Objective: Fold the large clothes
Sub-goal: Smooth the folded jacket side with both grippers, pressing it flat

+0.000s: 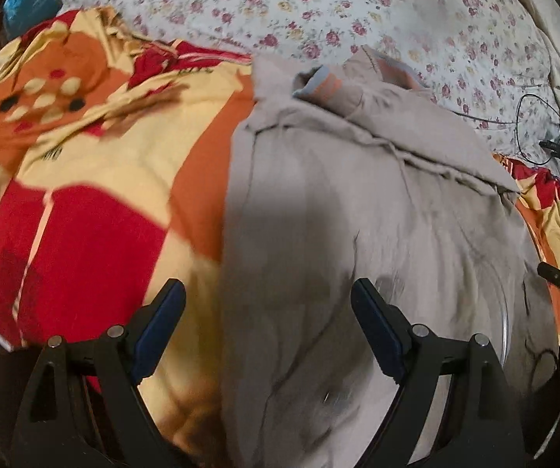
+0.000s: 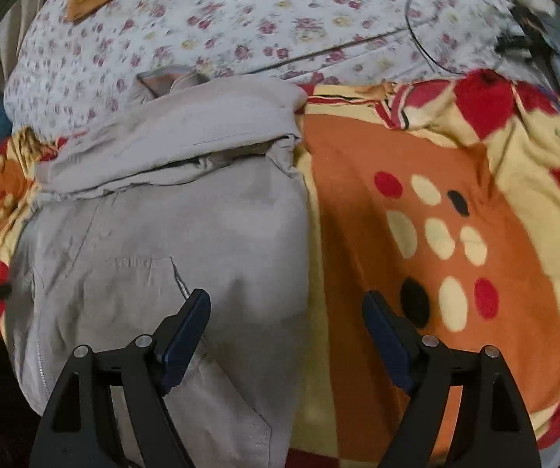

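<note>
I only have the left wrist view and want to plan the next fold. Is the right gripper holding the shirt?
Observer: No. The right gripper is open, nothing between its pads, above the grey shirt's right edge.
Operator: What's to the right of that edge?
Observer: The blanket, with a cluster of red, cream and black dots.
Operator: Any detail on the shirt that my view lacks?
Observer: A stitched pocket just ahead of the right gripper's left finger.
</note>
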{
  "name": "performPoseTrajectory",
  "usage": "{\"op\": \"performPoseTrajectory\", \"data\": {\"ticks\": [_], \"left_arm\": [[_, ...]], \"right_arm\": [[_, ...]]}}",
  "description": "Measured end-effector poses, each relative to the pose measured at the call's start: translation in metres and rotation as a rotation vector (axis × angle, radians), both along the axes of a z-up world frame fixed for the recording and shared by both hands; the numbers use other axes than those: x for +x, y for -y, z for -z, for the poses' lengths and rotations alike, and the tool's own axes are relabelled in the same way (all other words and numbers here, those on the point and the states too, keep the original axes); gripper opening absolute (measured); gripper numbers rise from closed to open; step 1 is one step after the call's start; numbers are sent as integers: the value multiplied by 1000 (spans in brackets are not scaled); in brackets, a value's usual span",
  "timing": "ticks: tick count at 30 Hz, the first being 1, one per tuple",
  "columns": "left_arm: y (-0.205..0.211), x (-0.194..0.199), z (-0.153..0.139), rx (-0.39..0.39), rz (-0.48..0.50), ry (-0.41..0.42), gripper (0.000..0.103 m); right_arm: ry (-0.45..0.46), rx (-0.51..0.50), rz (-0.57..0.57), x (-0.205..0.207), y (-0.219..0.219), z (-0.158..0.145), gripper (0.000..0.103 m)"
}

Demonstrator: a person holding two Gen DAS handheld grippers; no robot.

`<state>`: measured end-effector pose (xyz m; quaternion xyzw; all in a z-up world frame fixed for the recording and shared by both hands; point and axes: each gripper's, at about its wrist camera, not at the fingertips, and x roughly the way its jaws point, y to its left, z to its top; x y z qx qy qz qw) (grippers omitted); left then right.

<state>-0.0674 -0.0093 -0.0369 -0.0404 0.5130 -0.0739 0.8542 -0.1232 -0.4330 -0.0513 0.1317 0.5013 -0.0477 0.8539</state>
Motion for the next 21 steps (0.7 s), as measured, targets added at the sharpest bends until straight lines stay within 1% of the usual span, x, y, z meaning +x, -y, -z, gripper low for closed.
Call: {"op": "performPoseTrajectory", "data": {"ticks": [1,2,3,6,8,10,12,13,15,16,18,21], "left_arm": [[-3,-5,1,-7,1,-6,87],[-4,-9,2,-12,5,-10,87],[-5,-14,4,-7,9,-13,87],[-5,-22,9,17,14,-15,87],[-4,-22,13,5,10,-29,87],[-5,-22,16,-19,-3,-42,87],[-4,-20,17,-50,-17,-55,87],[-3,-20,17,-57,-20,-58,87],[0,-21,16,-60,-18,-50,87],[0,-22,15,-58,-16,-46,87],[1,-23,14,-54,-12,-40,87],[0,-24,13,-53,-9,-41,87]], "right_arm": [[-17,55,11,-3,4,5,82],[-20,85,16,-6,6,8,82],[-17,94,14,-10,6,8,82],[33,104,-22,-24,1,5,82],[66,166,-46,-36,0,0,82],[87,233,-63,-43,-2,-4,84],[95,296,-103,-51,-6,-9,88],[95,315,-114,-52,-7,-11,89],[96,381,-124,-54,-9,-14,100],[103,417,-121,-55,-8,-16,102],[118,481,-124,-56,-7,-20,103],[133,529,-113,-55,-5,-22,103]]}}
